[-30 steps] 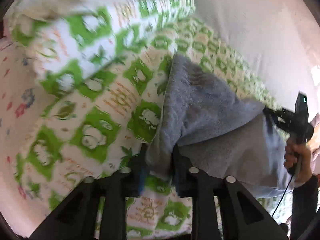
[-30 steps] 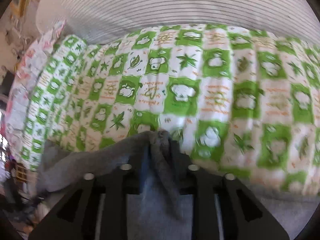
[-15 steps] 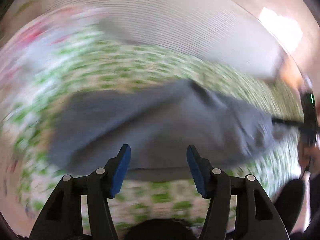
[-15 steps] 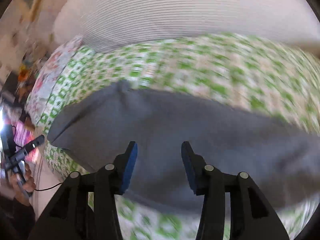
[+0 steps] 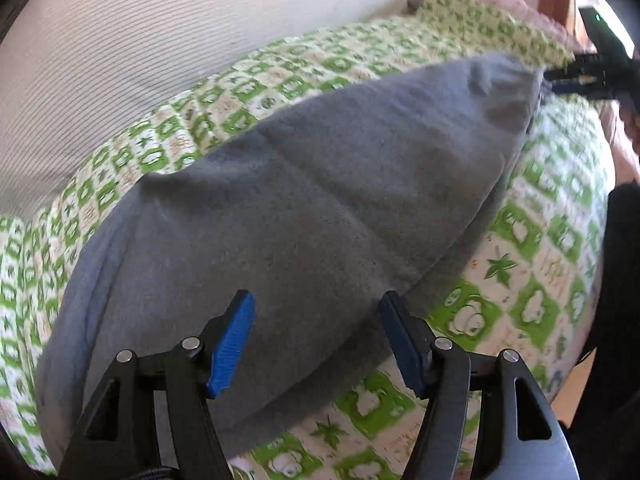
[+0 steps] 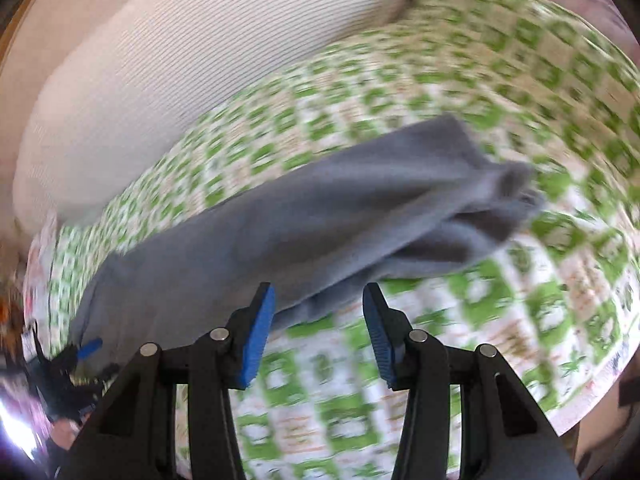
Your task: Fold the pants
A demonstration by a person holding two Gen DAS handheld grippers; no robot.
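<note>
My pants (image 5: 320, 184) are plain mid-grey, fleecy-looking, no print; a slightly bluer grey shows along the lower left edge. Same grey in the right wrist view (image 6: 304, 232), blurred. The bedspread (image 5: 520, 280) under them is a white/cream and bright green check, green squares with white figures, pale squares with green leaves and faint orange lettering. The pillow (image 5: 140, 48) behind is off-white with fine thin dark stripes. My left gripper (image 5: 316, 338) is black with bright blue ribbed pads (image 5: 232, 344); my right gripper (image 6: 319, 330) is the same black with blue pads (image 6: 258, 336). A mauve-brown cloth (image 5: 516, 4) lies at the far edge. My sleeve (image 5: 616, 280) is black.
</note>
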